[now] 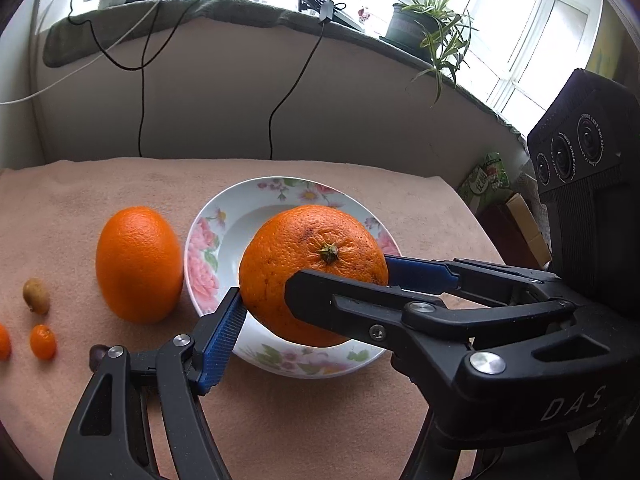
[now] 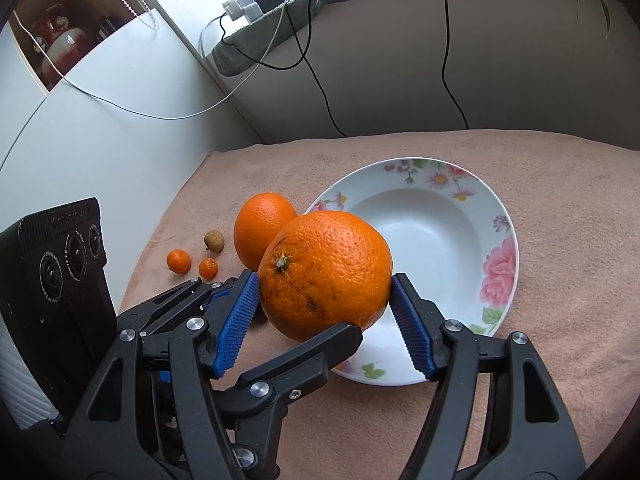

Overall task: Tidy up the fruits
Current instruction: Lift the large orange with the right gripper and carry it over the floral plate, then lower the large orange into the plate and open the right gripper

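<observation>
Peach cloth (image 2: 540, 184): second orange (image 2: 260, 228) beside plate (image 2: 508, 240).

**Left wrist cam:** sits low and v. close, pitched down across the peach terry-cloth tabletop (image 1: 320, 420). It faces the grey padded window sill (image 1: 240, 12) and the bright windows above it.

**Right wrist cam:** similar downward pitch and approx. the same nearness. It is turned more toward the white corner wall (image 2: 100, 140) left of the sill.

**Cross-sighting:** a black ribbed three-lens camera block (image 1: 580, 184) stands at far right of the left view. A like block (image 2: 56, 264) stands at far left of the right view.

**Shared field** — seen from opp. sides:
- big round stem-capped orange (image 1: 304, 264) (image 2: 324, 272), mid-frame at close range
- floral-rimmed white ceramic plate (image 1: 208, 256) (image 2: 500, 272)
- smooth oval orange (image 1: 138, 264) (image 2: 260, 220)
- black hanging cables (image 1: 141, 112) (image 2: 446, 60)
</observation>
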